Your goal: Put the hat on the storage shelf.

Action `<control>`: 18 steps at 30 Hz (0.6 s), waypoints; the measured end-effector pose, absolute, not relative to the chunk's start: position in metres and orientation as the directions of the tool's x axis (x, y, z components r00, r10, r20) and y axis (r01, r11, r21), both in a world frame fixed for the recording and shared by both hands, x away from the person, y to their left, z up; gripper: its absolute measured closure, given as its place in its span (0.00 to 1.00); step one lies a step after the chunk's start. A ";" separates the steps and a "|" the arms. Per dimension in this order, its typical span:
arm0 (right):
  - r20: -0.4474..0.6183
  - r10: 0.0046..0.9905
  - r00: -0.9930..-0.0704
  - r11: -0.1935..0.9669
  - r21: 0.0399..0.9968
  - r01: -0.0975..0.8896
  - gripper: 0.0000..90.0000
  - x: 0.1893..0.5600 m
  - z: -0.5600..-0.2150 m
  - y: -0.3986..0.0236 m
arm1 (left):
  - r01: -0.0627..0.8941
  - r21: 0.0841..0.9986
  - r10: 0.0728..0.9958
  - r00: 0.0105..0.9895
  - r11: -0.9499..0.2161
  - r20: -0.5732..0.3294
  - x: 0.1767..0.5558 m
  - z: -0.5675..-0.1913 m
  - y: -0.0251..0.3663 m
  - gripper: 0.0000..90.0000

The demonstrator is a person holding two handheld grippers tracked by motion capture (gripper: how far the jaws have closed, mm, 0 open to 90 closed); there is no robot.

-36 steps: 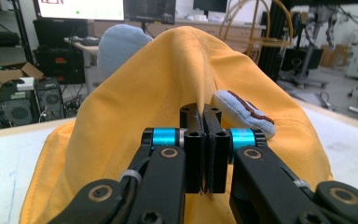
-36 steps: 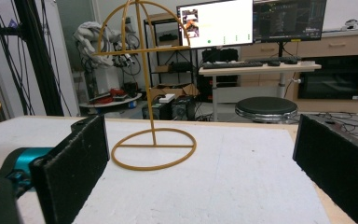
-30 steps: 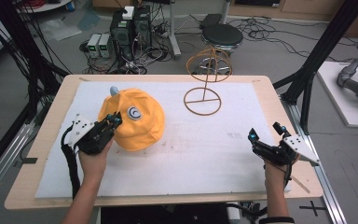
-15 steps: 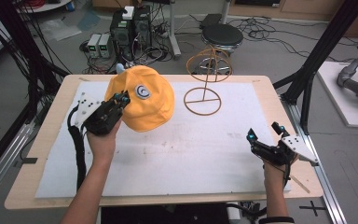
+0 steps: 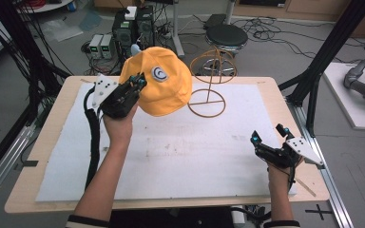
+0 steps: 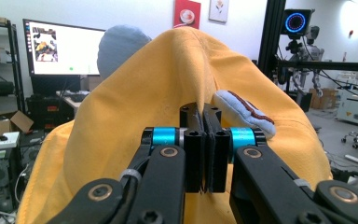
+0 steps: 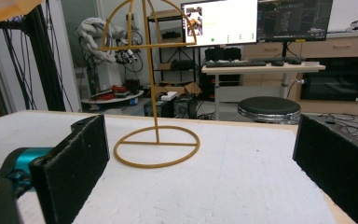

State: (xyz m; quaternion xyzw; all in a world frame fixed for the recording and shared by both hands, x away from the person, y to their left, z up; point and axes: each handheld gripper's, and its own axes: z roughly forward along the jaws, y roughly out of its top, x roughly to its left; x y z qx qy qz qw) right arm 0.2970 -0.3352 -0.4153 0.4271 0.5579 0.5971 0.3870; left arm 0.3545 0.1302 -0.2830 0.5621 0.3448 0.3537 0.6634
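- The desk (image 5: 171,156), covered by a white sheet, carries the wire stand near the middle of its far edge; the near half of the sheet is bare.
- The wire hat stand (image 5: 208,90) sits upright on its ring base, with its domed cage top rising past the far edge in the high view. In the right gripper view the same stand (image 7: 154,93) rises straight ahead, post vertical.
- The yellow cap (image 5: 159,80) hangs in the air over the far-left part of the desk, just left of the stand's dome and about level with it, badge toward the camera. It touches neither desk nor stand as far as I can tell.
- The left gripper (image 5: 135,85) has its jaws pressed together on a fold of the cap's fabric; the left gripper view shows the pads (image 6: 204,149) pinching the cloth of the cap (image 6: 135,121), which drapes to both sides.
- The right gripper (image 5: 268,137) rests at the near-right corner, jaws wide apart with nothing between them, well away from cap and stand.
- Judgement: the move turns on the stand lying to the right of the held cap. The left hand, far nearer, needs to carry the cap right, over the dome, hollow side down.
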 end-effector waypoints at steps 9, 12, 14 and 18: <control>0.078 0.939 -0.335 -0.077 0.997 0.017 0.04 0.297 -0.415 -0.334 | -0.104 0.987 0.855 0.517 0.123 -0.052 0.374 -0.258 0.099 0.98; 0.082 0.938 -0.337 -0.081 0.997 0.017 0.04 0.297 -0.415 -0.334 | -0.110 0.986 0.851 0.523 0.126 -0.050 0.380 -0.250 0.086 0.98; 0.081 0.938 -0.338 -0.081 0.997 0.014 0.04 0.297 -0.415 -0.334 | -0.111 0.986 0.849 0.526 0.123 -0.046 0.385 -0.245 0.077 0.98; 0.077 0.938 -0.339 -0.078 0.997 0.010 0.04 0.298 -0.415 -0.335 | -0.115 0.986 0.849 0.526 0.123 -0.045 0.396 -0.239 0.059 0.98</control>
